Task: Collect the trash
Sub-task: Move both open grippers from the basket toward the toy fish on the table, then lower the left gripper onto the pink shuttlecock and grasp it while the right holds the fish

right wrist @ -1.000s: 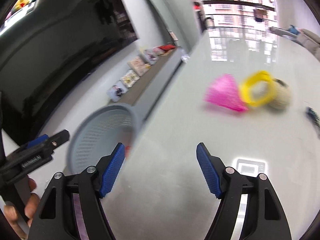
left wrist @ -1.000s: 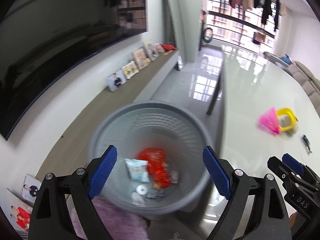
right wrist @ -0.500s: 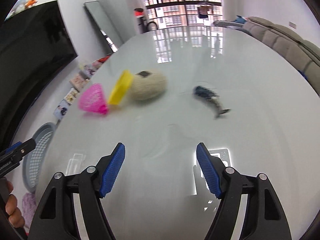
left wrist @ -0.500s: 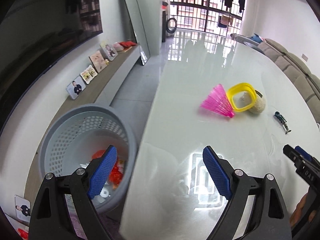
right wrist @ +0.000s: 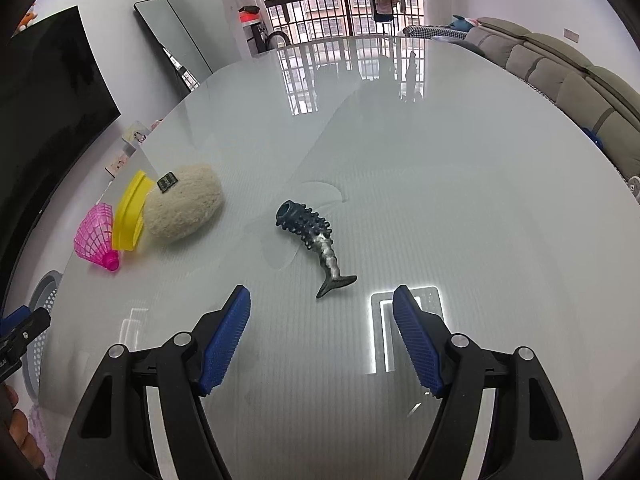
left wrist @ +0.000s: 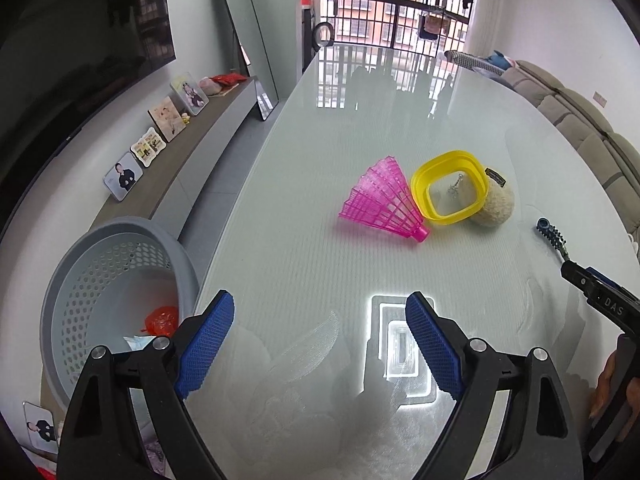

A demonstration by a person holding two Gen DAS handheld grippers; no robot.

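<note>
On the glossy white table lie a pink plastic cone, a yellow square ring, a beige fuzzy pouch and a dark spiky fish-tail piece. A grey perforated basket stands on the floor left of the table and holds a red bag and other trash. My left gripper is open and empty over the table's near edge. My right gripper is open and empty, just short of the fish-tail piece.
A low wooden ledge with photo frames runs along the left wall under a dark TV. A mirror leans at the far left. A grey sofa lies to the right. Barred windows are at the back.
Both grippers swung right from over the basket to over the table. The left now faces the pink cone and yellow ring; the right has closed in on the fish-tail piece.
</note>
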